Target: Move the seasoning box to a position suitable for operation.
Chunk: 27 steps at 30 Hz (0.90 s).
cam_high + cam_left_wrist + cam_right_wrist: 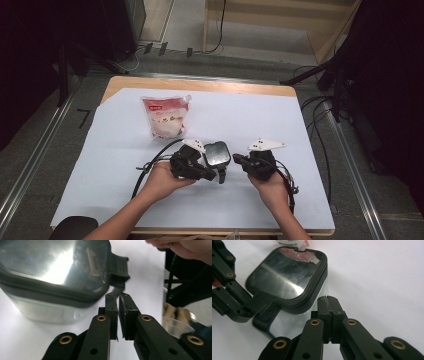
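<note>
The box (218,153), a clear tub with a black-rimmed lid, stands on the white sheet (280,125) between the two grippers. The pouch (165,117) lies apart, farther from the person and to the left.

Key relation: the lid's tab (119,267) sticks out from the rim on the person's side. In the left gripper view it lies straight ahead of the left gripper (118,296), along the line of the jaws. The left gripper is therefore the nearer tool for the tab.

Left gripper state: the jaws stand a narrow slit apart. The tab's end meets the tips. Whether the tips pinch it cannot be told; no part of the tab shows deeper between the pads.

Right gripper (327,298) state: clenched, pads together, nothing between them. Its tips sit just beside the tub's clear wall, below the lid rim, at the corner next to the tab. In the high view it comes in from the right.

Judgement: the next move likely works the tab with the left gripper, the right one bracing the tub. The approach should follow the tab's long axis, from the near side toward the lid.
</note>
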Motion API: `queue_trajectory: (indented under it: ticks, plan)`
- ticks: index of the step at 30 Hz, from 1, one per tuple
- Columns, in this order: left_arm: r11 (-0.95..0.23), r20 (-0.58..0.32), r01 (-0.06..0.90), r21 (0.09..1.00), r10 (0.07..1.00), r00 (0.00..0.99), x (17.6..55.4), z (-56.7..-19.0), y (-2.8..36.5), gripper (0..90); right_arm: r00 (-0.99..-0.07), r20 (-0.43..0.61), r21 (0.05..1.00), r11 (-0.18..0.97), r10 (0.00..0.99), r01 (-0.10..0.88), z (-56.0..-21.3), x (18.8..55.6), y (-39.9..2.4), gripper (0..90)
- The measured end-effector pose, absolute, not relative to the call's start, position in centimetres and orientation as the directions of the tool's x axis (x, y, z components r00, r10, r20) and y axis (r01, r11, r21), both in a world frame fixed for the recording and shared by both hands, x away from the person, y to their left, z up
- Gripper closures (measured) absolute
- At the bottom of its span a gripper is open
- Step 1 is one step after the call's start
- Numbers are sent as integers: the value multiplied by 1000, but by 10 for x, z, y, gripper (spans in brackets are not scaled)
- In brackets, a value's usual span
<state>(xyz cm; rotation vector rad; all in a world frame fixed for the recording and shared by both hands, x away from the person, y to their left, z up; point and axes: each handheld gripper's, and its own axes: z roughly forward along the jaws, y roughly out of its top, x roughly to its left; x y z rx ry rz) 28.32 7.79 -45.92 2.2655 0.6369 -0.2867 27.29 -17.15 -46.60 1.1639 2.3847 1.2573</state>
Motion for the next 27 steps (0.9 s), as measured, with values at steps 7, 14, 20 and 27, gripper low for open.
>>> queue_trajectory:
  ticks: [7,14,20,27]
  plan:
    - [-608,-362,504,613,350,864,281,-447,91,787,-674,181,775,318,716,546,-457,257,-176,900]
    - [-608,-377,522,598,361,853,287,-441,104,666,-696,184,769,339,694,542,-454,242,-171,900]
    - [-581,-349,520,626,387,853,293,-439,114,525,-716,189,766,355,672,536,-455,228,-163,900]
    - [-573,-323,510,641,402,857,299,-440,119,461,-744,195,753,388,639,531,-459,222,-151,900]
